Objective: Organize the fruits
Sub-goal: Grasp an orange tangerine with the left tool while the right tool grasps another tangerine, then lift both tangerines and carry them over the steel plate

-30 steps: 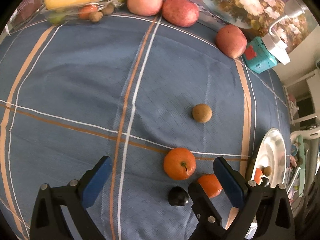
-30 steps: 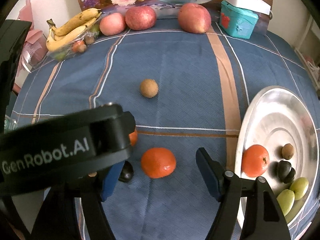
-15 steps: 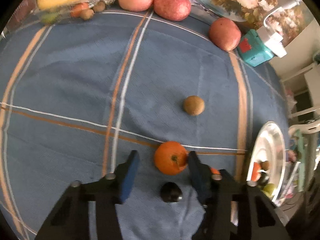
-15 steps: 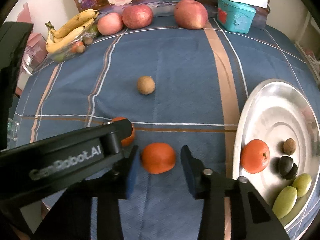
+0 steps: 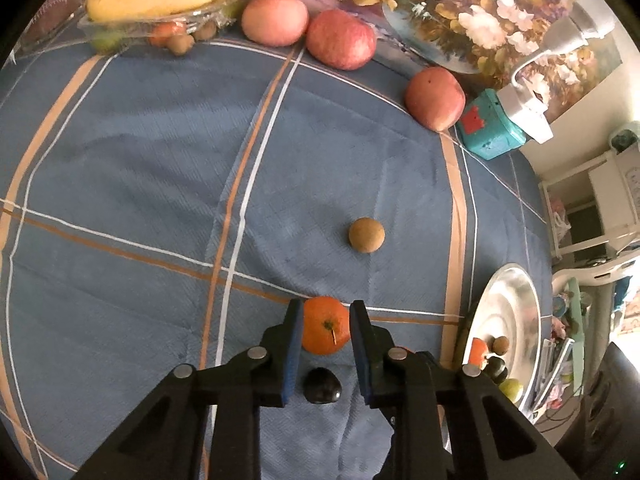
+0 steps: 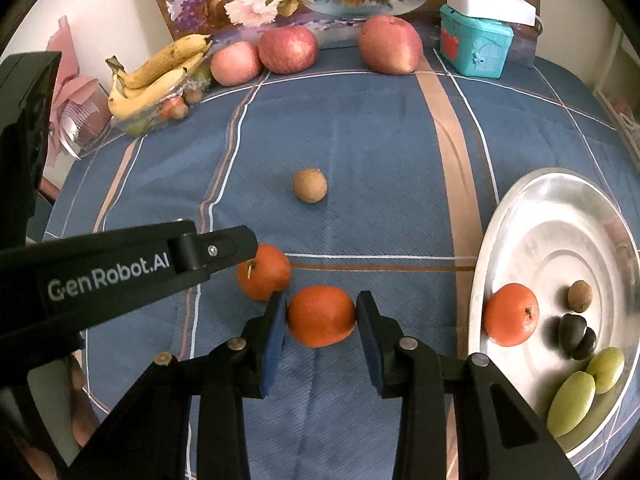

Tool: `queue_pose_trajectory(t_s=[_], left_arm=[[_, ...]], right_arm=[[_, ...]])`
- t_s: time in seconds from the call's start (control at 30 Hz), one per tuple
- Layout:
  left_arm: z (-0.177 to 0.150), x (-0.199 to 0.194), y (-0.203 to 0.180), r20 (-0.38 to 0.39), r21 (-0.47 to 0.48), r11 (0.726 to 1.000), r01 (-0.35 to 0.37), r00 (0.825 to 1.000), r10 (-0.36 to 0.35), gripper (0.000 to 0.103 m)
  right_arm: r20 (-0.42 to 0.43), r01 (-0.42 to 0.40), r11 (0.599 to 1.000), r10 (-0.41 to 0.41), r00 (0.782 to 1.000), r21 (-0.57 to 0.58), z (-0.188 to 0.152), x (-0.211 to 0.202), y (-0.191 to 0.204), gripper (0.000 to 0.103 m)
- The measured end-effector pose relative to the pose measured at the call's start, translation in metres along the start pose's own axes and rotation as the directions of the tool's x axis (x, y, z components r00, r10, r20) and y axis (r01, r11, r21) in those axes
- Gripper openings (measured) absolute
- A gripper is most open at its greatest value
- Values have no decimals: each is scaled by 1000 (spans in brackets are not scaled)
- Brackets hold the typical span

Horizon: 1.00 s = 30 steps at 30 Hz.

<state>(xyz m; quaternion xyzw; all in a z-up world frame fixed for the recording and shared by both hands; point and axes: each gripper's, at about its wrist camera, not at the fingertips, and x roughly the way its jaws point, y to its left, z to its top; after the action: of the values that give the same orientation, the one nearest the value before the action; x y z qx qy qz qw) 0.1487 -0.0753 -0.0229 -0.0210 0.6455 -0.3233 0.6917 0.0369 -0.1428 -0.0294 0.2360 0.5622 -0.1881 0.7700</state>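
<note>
Two Oranges Clamped Between Two Sets of Tongs

Oranges are the things in hand on the blue checked tablecloth (image 6: pixel 380 140). The left gripper (image 5: pixel 325 316) has just been closing its jaws, and its blue pads now press either side of the stemmed orange (image 5: pixel 325 326), which sits on the cloth between the fingertips. Just behind that orange, nearer the tong body and lying between the two fingers, is a small dark fruit (image 5: pixel 322 385), untouched.

The right gripper (image 6: pixel 321 312) has likewise just drawn its jaws in, and its pads clench the second orange (image 6: pixel 321 316) from both sides, the fruit resting on the cloth. Just left of its left fingertip lies the stemmed orange (image 6: pixel 262 274), with the black body of the left tongs reaching over it from the left.

Ahead of both sets of tongs, well apart from them, a small brown round fruit (image 6: pixel 309 185) lies alone on the cloth. To the right of the right tongs stands the metal plate (image 6: pixel 560 232), holding a third orange (image 6: pixel 511 314) near its left edge, a small brown fruit (image 6: pixel 580 296), two dark fruits (image 6: pixel 576 336) touching each other, and two green fruits (image 6: pixel 584 384) side by side.

Far ahead, at the back edge of the table, three red apples (image 6: pixel 288 50) sit in a row, with a bunch of bananas (image 6: pixel 160 76) in a clear tray to their left and a teal box (image 6: pixel 476 46) to their right
</note>
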Motion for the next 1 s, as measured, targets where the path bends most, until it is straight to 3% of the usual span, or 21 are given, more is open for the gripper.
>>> queue_pose_trajectory(t_s=[0.17,0.57,0.8,1.0], left_arm=[[-2,8,1,-19,1,1000,-10,1000,11,35],[-8,21,-11,-27,49,997,-52,998,54,36],[-13,36,-14,-79,5,1000,2,997,-2,40],[-12,35,-19,-70,21,1000,-15,997,17,40]], right_arm=[[-4,0,1000,0,1000,15,0,-1,-5,37],[-9,1,999,-1,1000,37,-1,-2,-10,37],[-11,-2,999,3,1000,48,-1,-1,-13,37],[-15,-3,999,4,1000,53,-2,-1,-14,37]])
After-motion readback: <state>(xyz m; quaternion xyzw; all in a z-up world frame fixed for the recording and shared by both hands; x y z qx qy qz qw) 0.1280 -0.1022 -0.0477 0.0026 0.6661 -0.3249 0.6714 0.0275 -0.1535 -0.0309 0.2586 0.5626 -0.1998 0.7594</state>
